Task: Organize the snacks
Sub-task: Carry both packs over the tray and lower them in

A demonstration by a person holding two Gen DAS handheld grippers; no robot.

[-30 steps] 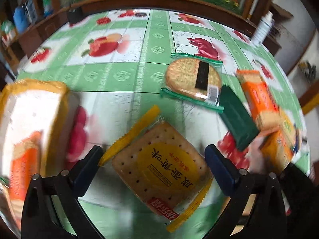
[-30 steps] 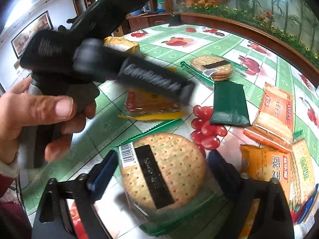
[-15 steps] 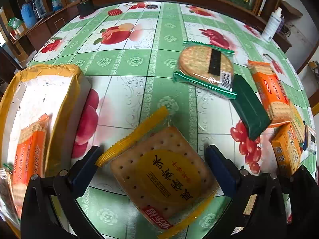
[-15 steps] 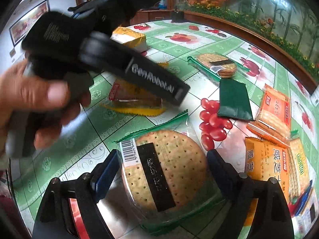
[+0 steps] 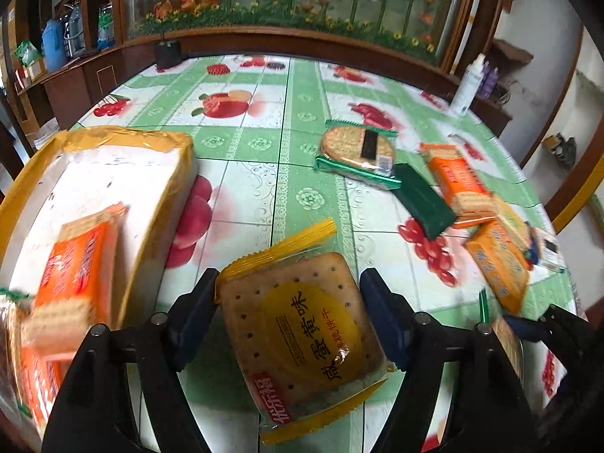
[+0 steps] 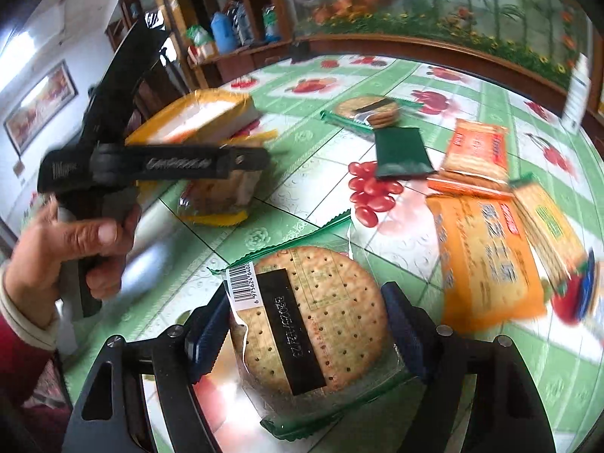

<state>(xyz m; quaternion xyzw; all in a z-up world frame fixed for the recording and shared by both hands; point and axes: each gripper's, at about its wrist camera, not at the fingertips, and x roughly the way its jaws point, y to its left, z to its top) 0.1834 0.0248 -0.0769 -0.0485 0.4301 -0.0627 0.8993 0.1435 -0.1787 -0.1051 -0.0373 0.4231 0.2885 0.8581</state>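
At far left a yellow-rimmed white box (image 5: 113, 173) is sitting on the tabletop (image 5: 264, 173), an orange cracker pack (image 5: 71, 275) lying inside. The left tongs (image 5: 290, 317) are gripping a square yellow-wrapped cracker pack (image 5: 302, 332), both pads pressing its sides. Farther right, the right tongs (image 6: 309, 324) are clamping a round green-wrapped biscuit pack (image 6: 313, 313). More snack packs (image 6: 487, 260) are lying on the right.

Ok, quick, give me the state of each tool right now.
Left tool: closed on the square cracker pack in a yellow wrapper.
Right tool: closed on the round cracker pack in a green wrapper.
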